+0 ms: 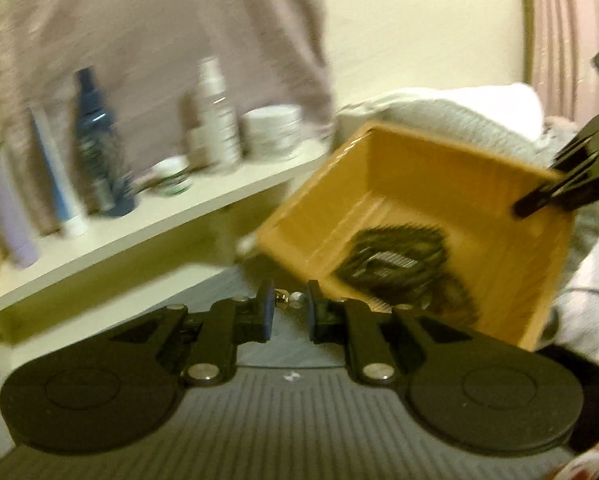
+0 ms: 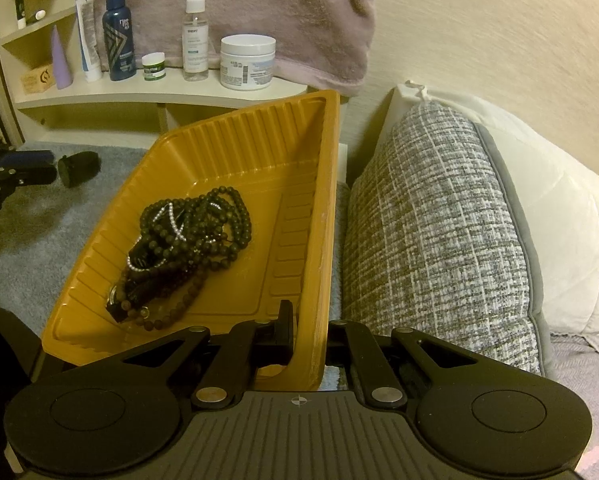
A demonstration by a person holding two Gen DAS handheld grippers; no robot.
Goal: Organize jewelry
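1. The left gripper (image 1: 289,314) has its blue-padded jaws drawn narrow, pinching a small piece of jewelry (image 1: 286,299) at the tips — gold-toned with pale beads; the blur hides what kind it is.

2. The right gripper (image 2: 309,326) is clamped on the right-hand wall of a yellow plastic tray (image 2: 323,216), one finger inside the tray and one outside, the wall squeezed between them. In the left wrist view the same gripper (image 1: 539,200) shows as black fingers over the tray's (image 1: 399,168) far right rim.

3. In the tray lies a tangled heap of dark beaded necklaces (image 2: 187,248), with a thin strand of small white pearls (image 2: 175,224) looped through it. The left gripper holds its piece just outside the tray's near wall.

4. The tray is tilted, above a grey fuzzy blanket (image 2: 23,216). Just beside its right side stands a grey-and-white woven pillow (image 2: 439,232), with a white pillow (image 2: 559,208) behind that.

5. Behind the tray a cream shelf (image 2: 139,94) carries toiletries — a white jar (image 2: 247,62) with a barcode label, a clear spray bottle (image 2: 195,28), a small green-labelled pot (image 2: 154,66), a dark blue bottle (image 2: 117,28), a white tube (image 2: 89,36) and a lilac cone-shaped bottle (image 2: 61,60).

6. The labels are too small to read. A mauve towel (image 2: 259,4) hangs down behind the bottles.
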